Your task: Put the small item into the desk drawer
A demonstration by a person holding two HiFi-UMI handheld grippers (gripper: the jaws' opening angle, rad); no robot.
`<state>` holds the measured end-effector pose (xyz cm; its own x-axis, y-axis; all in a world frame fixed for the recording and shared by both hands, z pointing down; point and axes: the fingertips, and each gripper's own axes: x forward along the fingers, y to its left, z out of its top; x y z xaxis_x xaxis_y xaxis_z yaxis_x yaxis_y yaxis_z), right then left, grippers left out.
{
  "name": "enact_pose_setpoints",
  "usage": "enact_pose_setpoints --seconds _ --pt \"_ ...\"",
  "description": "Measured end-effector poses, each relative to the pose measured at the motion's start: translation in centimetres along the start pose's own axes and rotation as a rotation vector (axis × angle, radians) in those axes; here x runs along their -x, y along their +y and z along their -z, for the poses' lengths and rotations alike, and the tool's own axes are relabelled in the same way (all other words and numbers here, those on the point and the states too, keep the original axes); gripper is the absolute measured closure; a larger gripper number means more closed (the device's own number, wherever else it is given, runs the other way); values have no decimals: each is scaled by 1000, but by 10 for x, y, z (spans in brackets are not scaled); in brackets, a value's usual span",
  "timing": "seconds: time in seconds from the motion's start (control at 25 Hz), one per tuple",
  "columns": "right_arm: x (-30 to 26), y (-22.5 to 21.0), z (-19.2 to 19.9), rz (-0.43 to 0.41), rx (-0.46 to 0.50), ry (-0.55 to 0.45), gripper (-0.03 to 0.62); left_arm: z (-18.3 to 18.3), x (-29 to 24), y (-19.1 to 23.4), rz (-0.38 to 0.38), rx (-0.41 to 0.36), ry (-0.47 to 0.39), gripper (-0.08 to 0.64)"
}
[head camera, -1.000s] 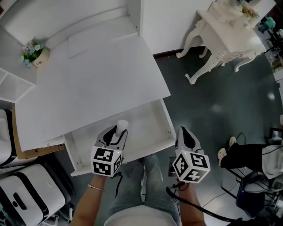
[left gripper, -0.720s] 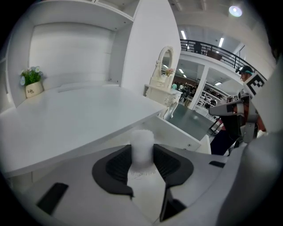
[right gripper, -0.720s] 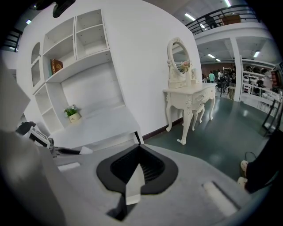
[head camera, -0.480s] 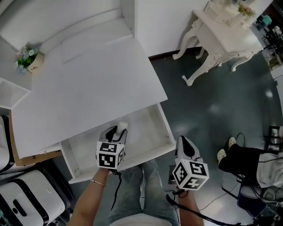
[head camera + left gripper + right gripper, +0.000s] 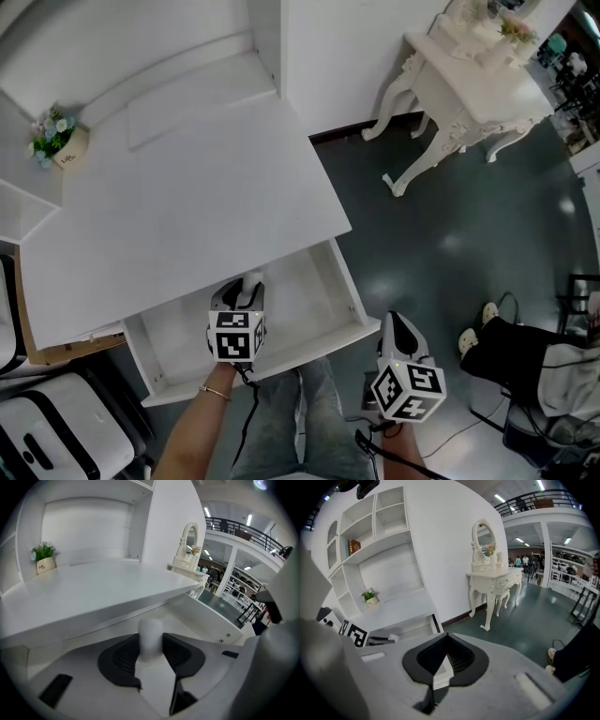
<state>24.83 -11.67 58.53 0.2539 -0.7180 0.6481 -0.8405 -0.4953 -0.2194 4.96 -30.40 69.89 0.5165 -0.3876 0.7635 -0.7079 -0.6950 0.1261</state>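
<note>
Fingers of the left gripper are clamped on the small item, a white cylinder standing upright between the 2 pads. In the head view this gripper holds the item over the open drawer, just below the front edge of the white table. At 4 o'clock from it, the right gripper hangs over the dark floor, its fingers together on nothing. A potted plant sits at the table's 10 o'clock corner.
</note>
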Motion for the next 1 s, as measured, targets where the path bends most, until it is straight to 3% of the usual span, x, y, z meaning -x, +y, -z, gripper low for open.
enact_pose_setpoints --seconds 0.32,1.0 --pt "-2 -6 3 2 3 5 592 0 -13 16 -76 93 -20 405" --pt "-5 -9 8 -2 23 28 592 8 -25 31 -131 142 -18 403"
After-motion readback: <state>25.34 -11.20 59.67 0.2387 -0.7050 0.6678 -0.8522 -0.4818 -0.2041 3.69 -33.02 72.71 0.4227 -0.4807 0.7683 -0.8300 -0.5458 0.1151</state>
